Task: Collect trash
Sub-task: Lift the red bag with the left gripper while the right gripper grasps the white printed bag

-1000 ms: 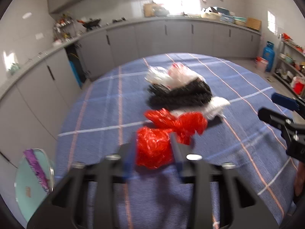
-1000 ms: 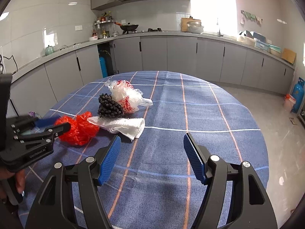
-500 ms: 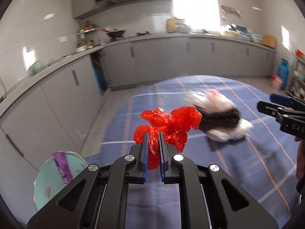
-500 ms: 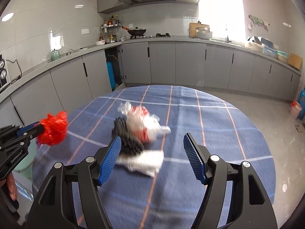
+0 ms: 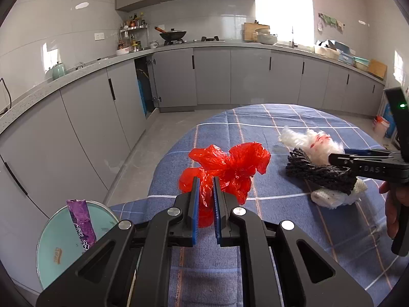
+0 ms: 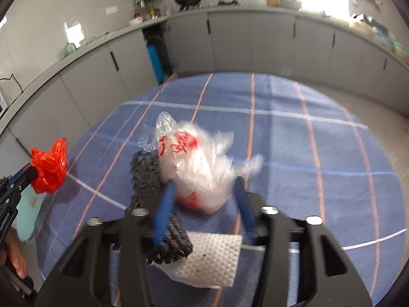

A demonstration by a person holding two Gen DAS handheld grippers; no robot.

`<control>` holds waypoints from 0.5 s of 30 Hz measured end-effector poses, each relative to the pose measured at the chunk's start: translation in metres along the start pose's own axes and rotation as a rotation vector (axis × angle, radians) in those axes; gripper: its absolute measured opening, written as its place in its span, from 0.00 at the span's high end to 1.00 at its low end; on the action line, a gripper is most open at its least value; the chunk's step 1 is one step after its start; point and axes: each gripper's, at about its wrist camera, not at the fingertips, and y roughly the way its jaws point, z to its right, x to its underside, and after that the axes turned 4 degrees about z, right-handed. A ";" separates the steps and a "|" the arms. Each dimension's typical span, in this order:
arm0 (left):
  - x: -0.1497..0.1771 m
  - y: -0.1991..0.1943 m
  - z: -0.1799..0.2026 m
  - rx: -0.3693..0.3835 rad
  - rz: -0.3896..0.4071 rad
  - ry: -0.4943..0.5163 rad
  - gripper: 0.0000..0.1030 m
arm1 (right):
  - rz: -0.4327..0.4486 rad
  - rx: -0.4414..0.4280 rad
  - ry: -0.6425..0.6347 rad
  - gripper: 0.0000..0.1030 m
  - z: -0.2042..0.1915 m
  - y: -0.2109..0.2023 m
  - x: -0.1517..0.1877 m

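My left gripper (image 5: 204,199) is shut on a crumpled red plastic bag (image 5: 227,168) and holds it in the air near the table's left edge; it also shows in the right wrist view (image 6: 48,166). My right gripper (image 6: 204,186) is open, its blue pads on either side of a clear white plastic bag with red print (image 6: 199,163). A black knobbly bundle (image 6: 148,176) lies left of that bag, and a white paper towel (image 6: 209,258) lies under the gripper. In the left wrist view the right gripper (image 5: 368,166) hovers over this pile (image 5: 319,171).
The round table has a blue checked cloth (image 6: 306,153). A teal round bin (image 5: 64,245) with a purple wrapper (image 5: 80,222) in it stands below the table's left edge. Grey kitchen cabinets (image 5: 204,76) line the walls behind.
My left gripper shut on the red bag, lifted it and carried it left toward the bin. My right gripper moved forward and down over the white plastic bag, its jaws narrowing around it.
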 end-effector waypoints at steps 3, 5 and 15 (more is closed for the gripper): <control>-0.001 -0.002 -0.003 0.007 0.004 -0.003 0.90 | -0.005 -0.022 0.005 0.81 -0.001 -0.003 0.004; 0.000 -0.009 -0.004 0.008 0.013 -0.003 0.90 | 0.017 -0.019 0.006 0.86 -0.002 -0.010 0.004; -0.001 -0.059 -0.024 0.000 0.075 -0.037 0.90 | 0.204 0.025 -0.034 0.89 -0.020 -0.075 -0.006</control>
